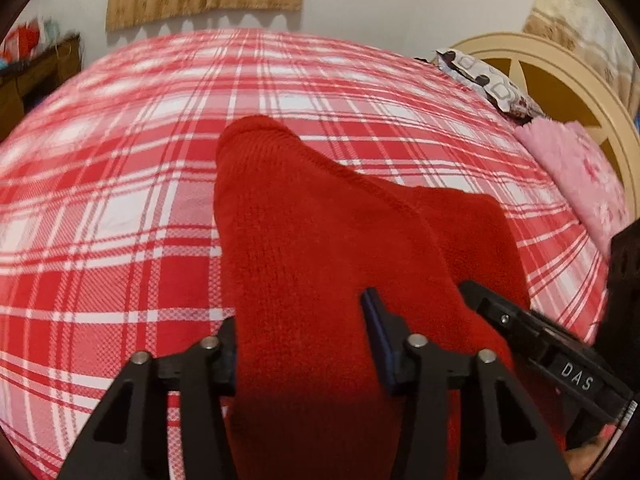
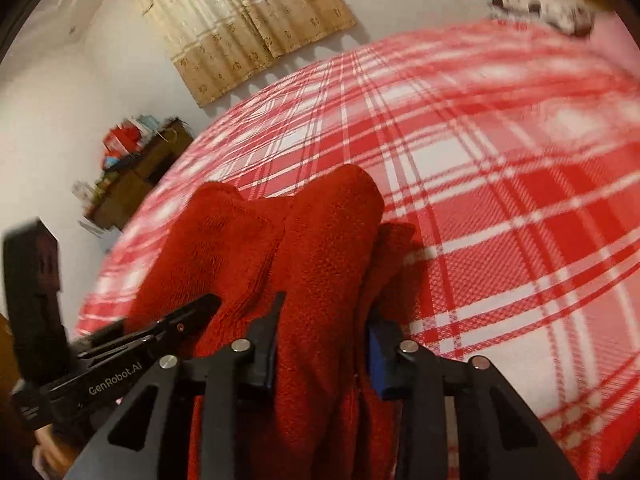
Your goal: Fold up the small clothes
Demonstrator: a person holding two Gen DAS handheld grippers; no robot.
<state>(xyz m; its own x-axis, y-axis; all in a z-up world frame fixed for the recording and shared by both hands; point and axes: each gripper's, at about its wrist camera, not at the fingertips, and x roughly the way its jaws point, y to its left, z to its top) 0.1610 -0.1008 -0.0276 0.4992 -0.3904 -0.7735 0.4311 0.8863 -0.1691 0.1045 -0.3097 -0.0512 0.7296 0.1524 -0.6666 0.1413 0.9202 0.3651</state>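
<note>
A red knitted garment [image 1: 304, 240] hangs over the red and white plaid bed cover [image 1: 120, 200]. My left gripper [image 1: 300, 344] is shut on its near part, the cloth bulging up between the fingers. My right gripper [image 2: 324, 340] is shut on the same red garment [image 2: 320, 248], which rises in two humps ahead of it. The right gripper also shows at the right of the left wrist view [image 1: 532, 332], and the left gripper shows at the left of the right wrist view [image 2: 132, 340]. The two grippers are close side by side.
A pink blanket [image 1: 576, 172] and a patterned pillow [image 1: 484, 80] lie by the cream headboard [image 1: 560, 64] at the right. A dark wooden cabinet [image 2: 136, 184] with clutter stands beyond the bed's left side. A beige curtain [image 2: 248, 28] hangs on the white wall.
</note>
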